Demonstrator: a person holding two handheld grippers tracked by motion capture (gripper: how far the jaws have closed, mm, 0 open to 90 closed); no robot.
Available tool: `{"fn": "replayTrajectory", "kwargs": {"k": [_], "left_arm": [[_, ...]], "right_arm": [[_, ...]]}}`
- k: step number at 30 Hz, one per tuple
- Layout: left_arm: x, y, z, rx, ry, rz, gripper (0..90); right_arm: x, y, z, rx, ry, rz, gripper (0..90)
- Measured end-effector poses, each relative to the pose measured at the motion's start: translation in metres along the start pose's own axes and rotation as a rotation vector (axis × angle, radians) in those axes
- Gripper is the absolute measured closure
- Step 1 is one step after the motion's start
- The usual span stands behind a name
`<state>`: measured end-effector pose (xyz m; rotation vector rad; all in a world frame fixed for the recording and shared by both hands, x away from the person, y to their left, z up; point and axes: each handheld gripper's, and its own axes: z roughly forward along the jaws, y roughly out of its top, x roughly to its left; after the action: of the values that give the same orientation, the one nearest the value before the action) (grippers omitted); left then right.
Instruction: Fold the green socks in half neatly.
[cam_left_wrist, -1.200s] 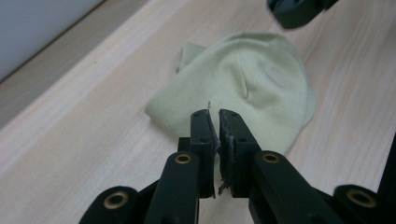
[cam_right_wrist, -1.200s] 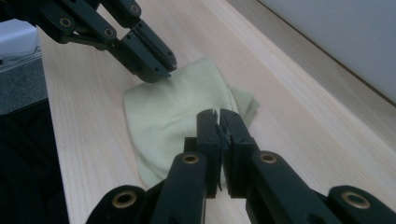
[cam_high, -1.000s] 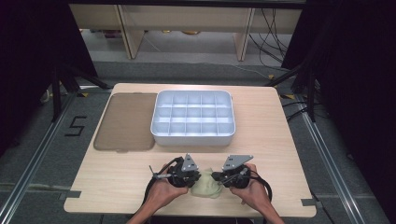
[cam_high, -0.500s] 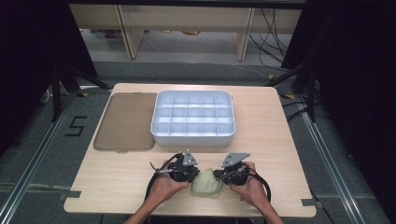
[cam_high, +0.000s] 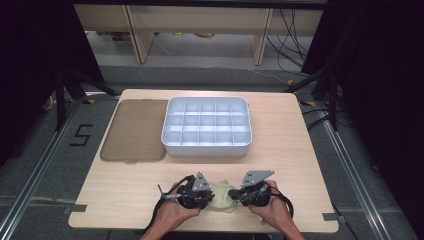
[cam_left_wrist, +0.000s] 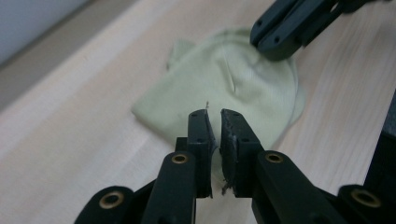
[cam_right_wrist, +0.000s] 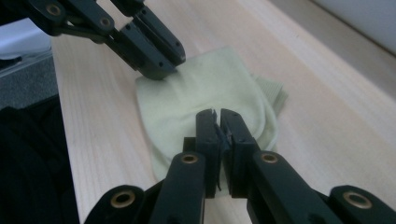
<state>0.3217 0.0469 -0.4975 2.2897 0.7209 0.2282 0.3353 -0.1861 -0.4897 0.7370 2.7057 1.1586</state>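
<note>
A pale green cloth (cam_high: 222, 198) lies flat near the table's front edge, between my two grippers. My left gripper (cam_high: 213, 196) points at it from the left. In the left gripper view its jaws (cam_left_wrist: 214, 114) stand almost together over the cloth's (cam_left_wrist: 233, 79) near edge, eased a hair apart, with nothing between them. My right gripper (cam_high: 231, 193) comes in from the right, and its jaws (cam_right_wrist: 216, 112) are shut above the cloth (cam_right_wrist: 205, 91). Each view shows the other gripper's tip resting on the cloth's far side: right gripper (cam_left_wrist: 275, 44), left gripper (cam_right_wrist: 161, 70).
A white tray (cam_high: 206, 148) divided into several compartments stands at the table's middle back. A brown flat lid (cam_high: 135, 130) lies to its left. The table's front edge (cam_high: 200, 226) runs just below both hands.
My left gripper has slid a little toward the table's front edge. The right gripper and the cloth have stayed where they were.
</note>
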Motion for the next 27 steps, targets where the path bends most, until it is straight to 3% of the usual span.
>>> {"fn": "replayTrajectory", "kwargs": {"k": [3,5,6,10,15,18,19,27], "left_arm": [[0.001,-0.004,0.004,-0.01,-0.005,-0.038,81.6],[0.002,-0.003,0.002,-0.019,0.003,-0.032,80.2],[0.002,-0.003,-0.002,-0.031,-0.001,-0.051,75.6],[0.003,-0.004,-0.009,-0.045,0.002,-0.06,70.4],[0.009,-0.011,-0.016,-0.042,0.035,-0.15,57.5],[0.012,-0.013,-0.016,-0.046,-0.013,-0.211,54.7],[0.011,-0.013,-0.014,-0.04,0.002,-0.217,53.7],[0.007,-0.009,-0.009,-0.002,-0.016,-0.245,51.0]], "right_arm": [[-0.001,-0.005,0.003,0.042,-0.013,-0.004,86.6],[-0.002,-0.009,0.004,0.062,-0.024,0.009,86.6],[-0.004,-0.01,0.004,0.06,-0.025,0.013,86.5],[-0.003,-0.008,-0.001,0.041,-0.021,0.01,86.2],[-0.003,-0.004,-0.006,0.005,-0.034,0.006,86.2],[-0.003,-0.004,-0.008,0.001,-0.026,0.011,86.0],[-0.002,-0.004,-0.008,-0.004,-0.029,0.017,85.9],[0.0,-0.003,-0.009,-0.008,-0.026,0.011,85.7]]}}
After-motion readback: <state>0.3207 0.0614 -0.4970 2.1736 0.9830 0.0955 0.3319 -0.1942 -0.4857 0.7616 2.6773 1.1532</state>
